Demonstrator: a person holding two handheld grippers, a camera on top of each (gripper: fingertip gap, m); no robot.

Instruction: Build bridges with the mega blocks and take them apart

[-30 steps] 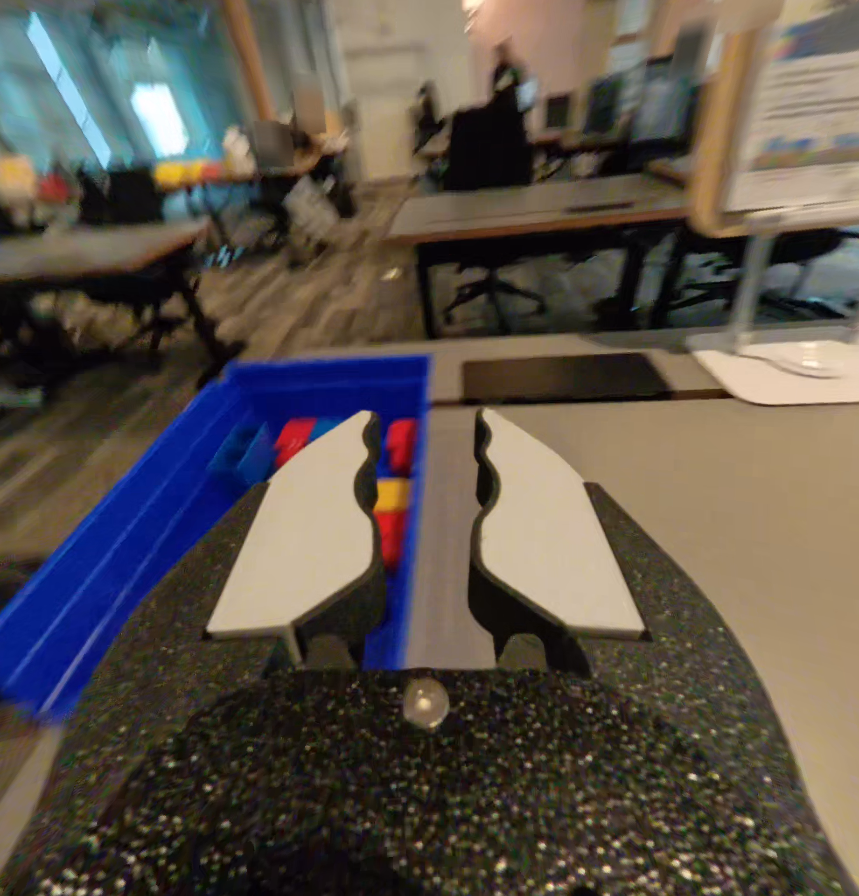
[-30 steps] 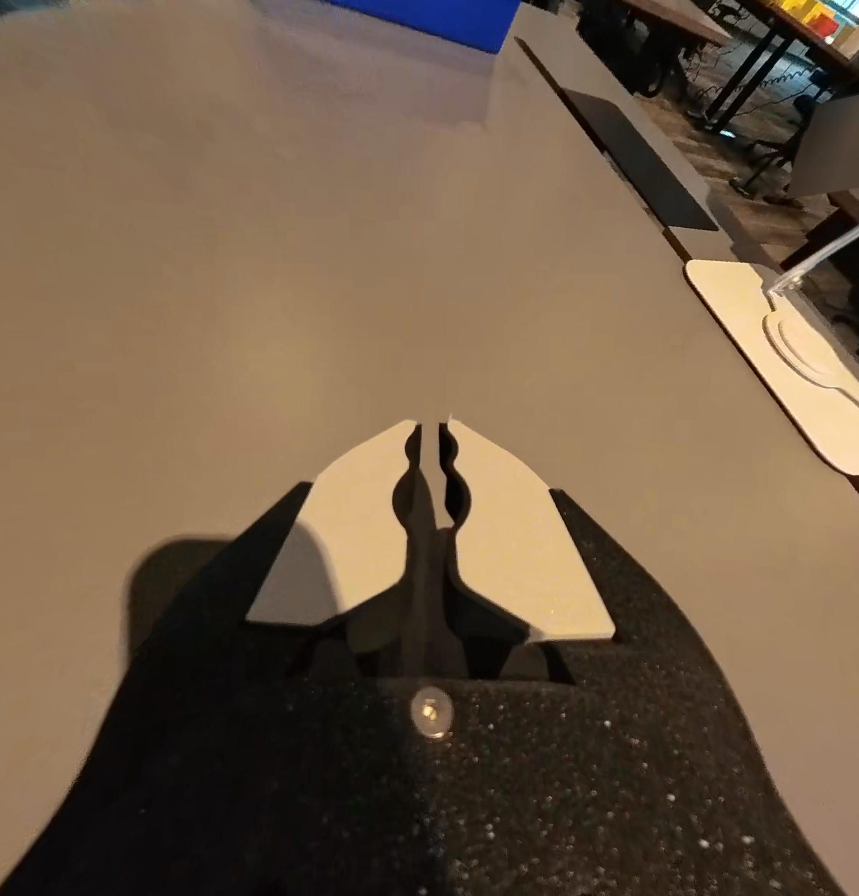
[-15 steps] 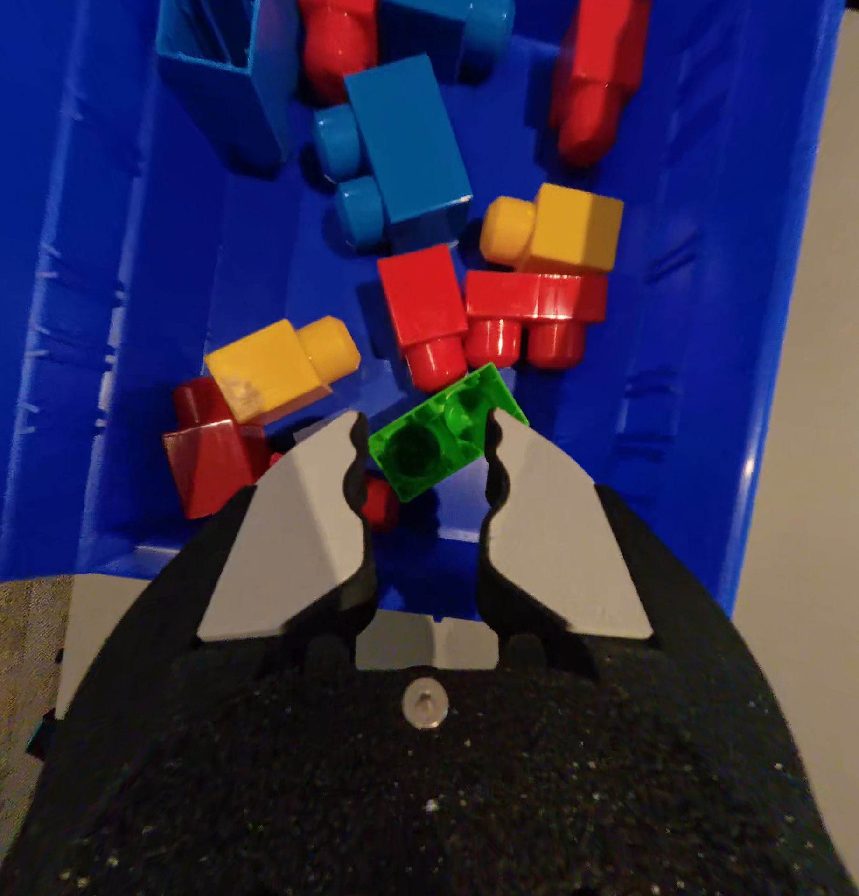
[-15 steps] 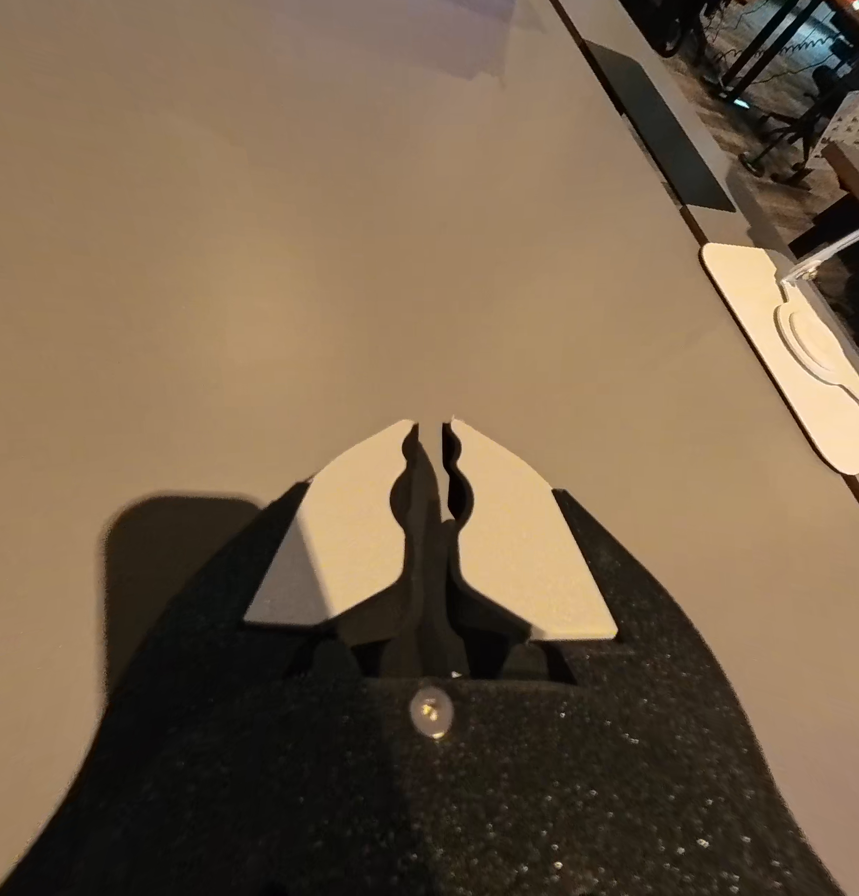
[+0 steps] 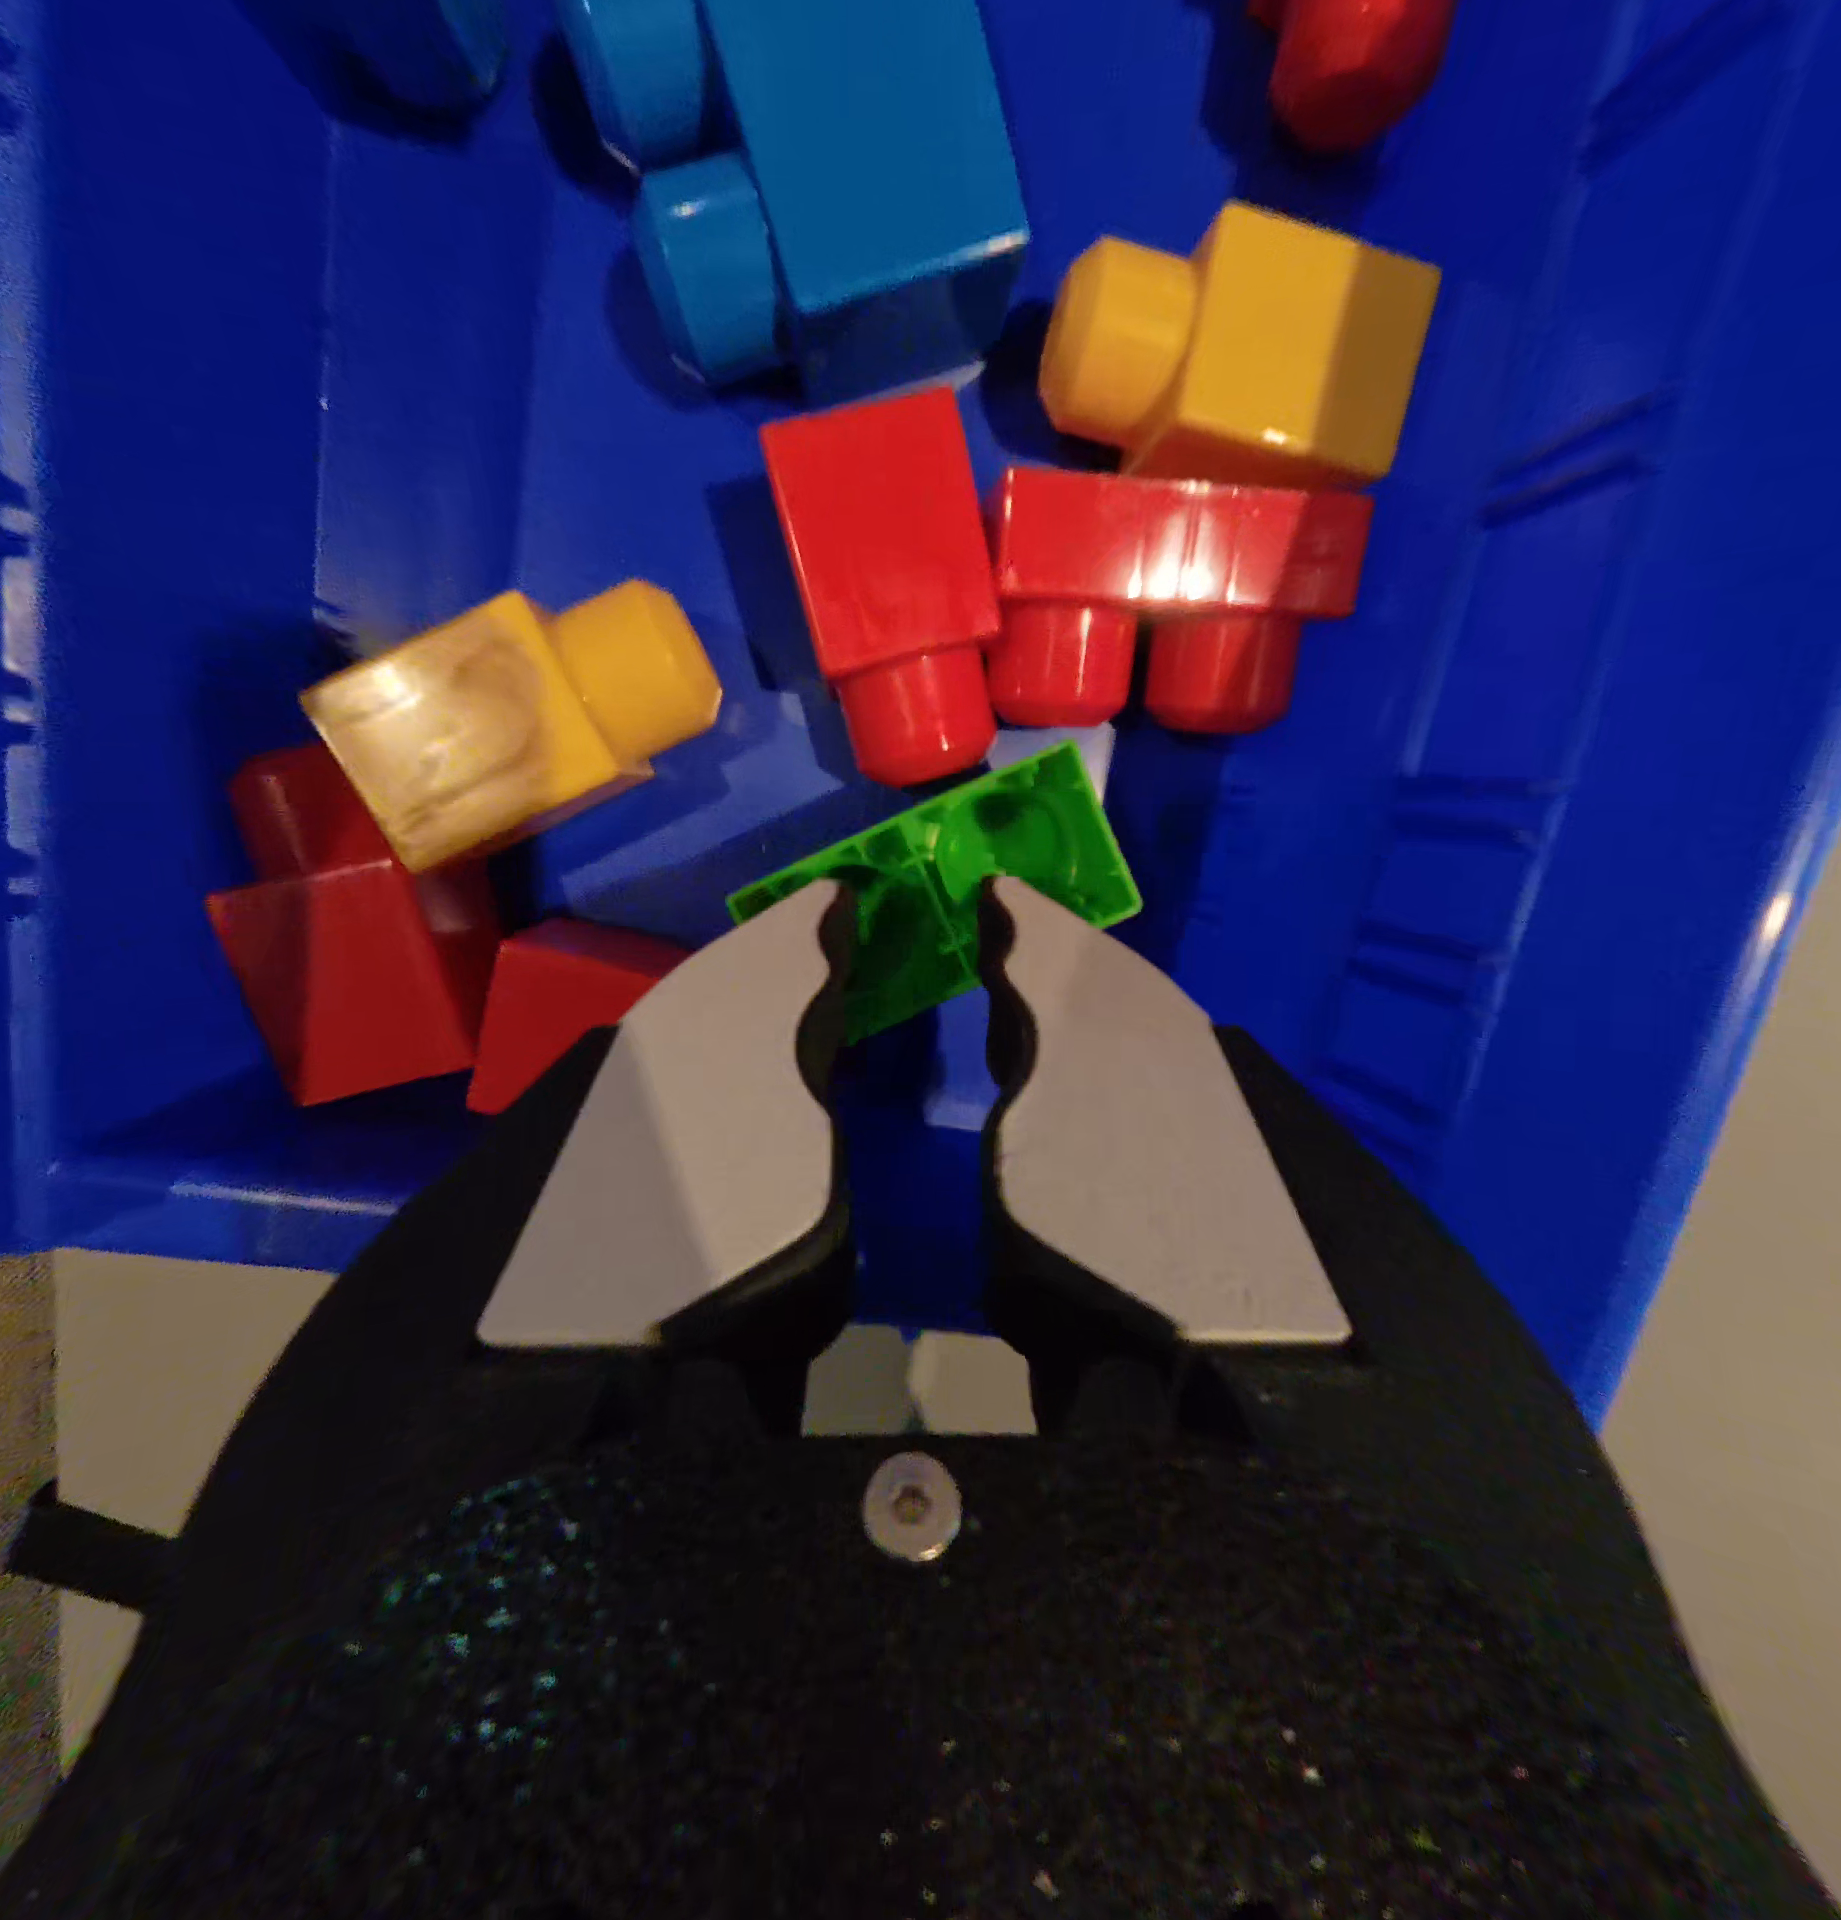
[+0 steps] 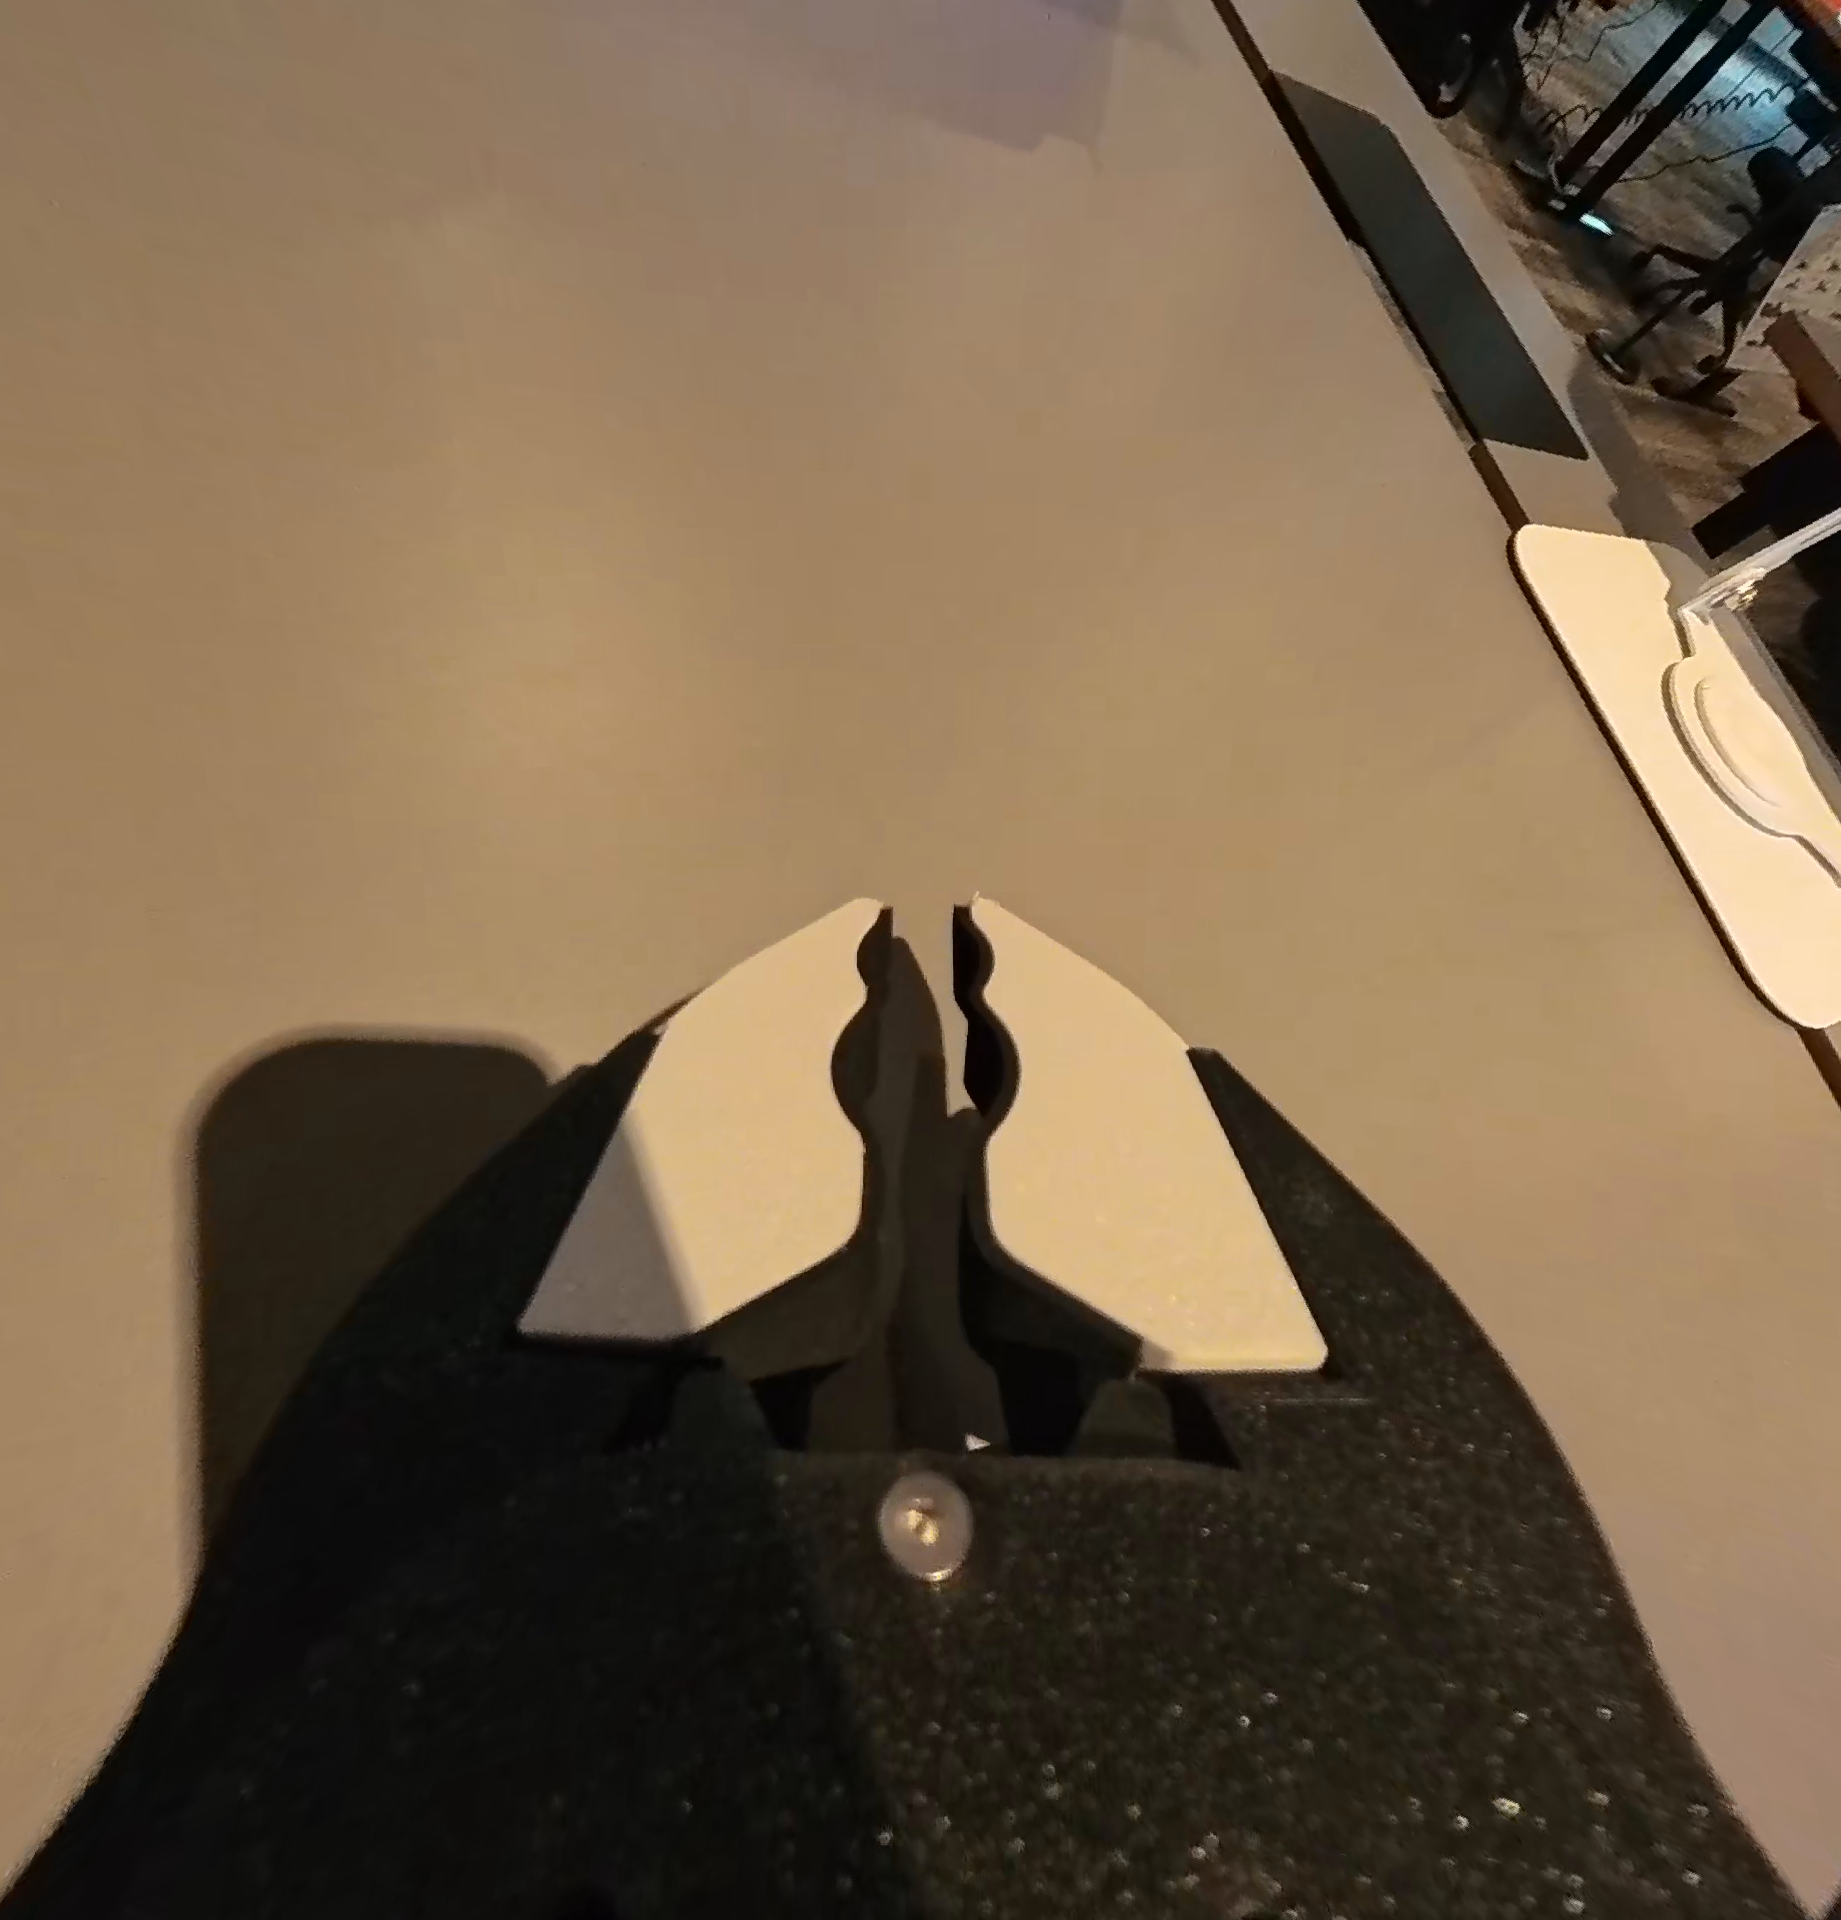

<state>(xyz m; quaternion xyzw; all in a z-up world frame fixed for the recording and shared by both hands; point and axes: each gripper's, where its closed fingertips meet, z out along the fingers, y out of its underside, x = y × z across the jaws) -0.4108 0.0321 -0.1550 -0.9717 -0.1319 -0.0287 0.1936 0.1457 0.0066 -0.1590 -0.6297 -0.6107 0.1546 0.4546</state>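
Observation:
In the left wrist view a blue bin [image 5: 1467, 727] holds loose mega blocks. A green block [image 5: 1030, 842] lies hollow side up near the bin's near wall. My left gripper [image 5: 916, 894] reaches down into the bin with its jaws narrowed onto the middle of the green block; the left fingertip hides part of it. Behind it lie a red single-stud block [image 5: 880, 540], a red two-stud block [image 5: 1176, 551], two yellow blocks [image 5: 1280, 343] [image 5: 480, 727] and a blue block [image 5: 864, 166]. My right gripper [image 6: 923, 909] is shut and empty over the bare grey table [image 6: 687, 520].
More red blocks [image 5: 324, 966] lie at the bin's near left corner. In the right wrist view a white flat stand base [image 6: 1674, 810] and a black strip [image 6: 1415, 260] sit along the table's right edge, with chairs and desks beyond. My hands' fingertips stand some 55 cm from each other.
My left gripper swung from over the bin's edge down into the bin, moved closer to the green block, and its jaws narrowed around it. The right gripper barely moved.

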